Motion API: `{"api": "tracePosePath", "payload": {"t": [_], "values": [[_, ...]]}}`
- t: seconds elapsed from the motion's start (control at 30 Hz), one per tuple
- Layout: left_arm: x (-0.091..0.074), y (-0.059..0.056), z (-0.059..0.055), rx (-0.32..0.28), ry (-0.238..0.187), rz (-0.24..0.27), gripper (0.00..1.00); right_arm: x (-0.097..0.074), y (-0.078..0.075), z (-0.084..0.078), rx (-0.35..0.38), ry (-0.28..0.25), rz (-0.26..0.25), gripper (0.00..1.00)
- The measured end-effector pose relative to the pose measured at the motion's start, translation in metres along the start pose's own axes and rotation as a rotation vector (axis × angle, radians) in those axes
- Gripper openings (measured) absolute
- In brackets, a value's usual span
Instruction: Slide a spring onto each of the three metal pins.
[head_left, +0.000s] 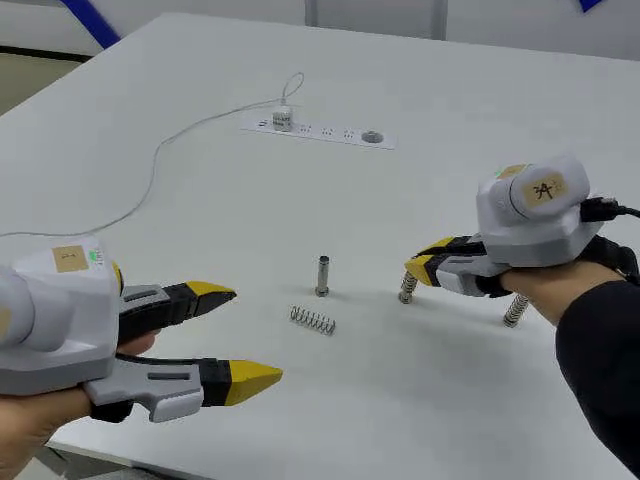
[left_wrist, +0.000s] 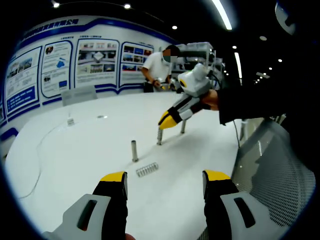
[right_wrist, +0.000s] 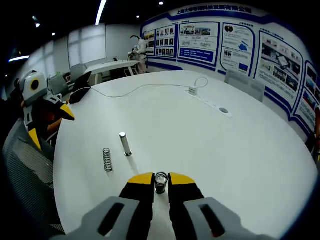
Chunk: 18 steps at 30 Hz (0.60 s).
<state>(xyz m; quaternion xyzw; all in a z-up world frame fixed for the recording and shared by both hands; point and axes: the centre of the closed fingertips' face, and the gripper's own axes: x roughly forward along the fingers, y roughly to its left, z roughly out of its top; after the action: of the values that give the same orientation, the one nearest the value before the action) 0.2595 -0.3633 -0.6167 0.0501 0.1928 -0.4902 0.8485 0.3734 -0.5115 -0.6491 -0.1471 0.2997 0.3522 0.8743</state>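
A bare metal pin (head_left: 322, 275) stands upright mid-table, and a loose spring (head_left: 312, 319) lies just in front of it. To the right, two more pins each carry a spring: one (head_left: 408, 288) under my right gripper's tips, the other (head_left: 515, 310) below that hand. My right gripper (head_left: 420, 268) has its jaws closed around the sprung pin's top (right_wrist: 160, 181). Low on the left, my left gripper (head_left: 235, 335) is open and holds nothing. Its own view has the loose spring (left_wrist: 147, 169) and bare pin (left_wrist: 134, 150) ahead of it.
A white power strip (head_left: 318, 130) with a plug and a long cable (head_left: 150, 180) lies at the back of the white table (head_left: 200, 210). The table's near edge runs below my left hand. A person (left_wrist: 160, 67) stands far behind by wall posters.
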Motion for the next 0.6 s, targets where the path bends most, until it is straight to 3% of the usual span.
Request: {"api": "tracePosePath", "payload": {"t": [0.6], "values": [[-0.001, 0.000, 0.000, -0.004, -0.002, 0.004, 0.62, 0.005, 0.002, -0.021, 0.011, 0.054, 0.002, 0.13]]}}
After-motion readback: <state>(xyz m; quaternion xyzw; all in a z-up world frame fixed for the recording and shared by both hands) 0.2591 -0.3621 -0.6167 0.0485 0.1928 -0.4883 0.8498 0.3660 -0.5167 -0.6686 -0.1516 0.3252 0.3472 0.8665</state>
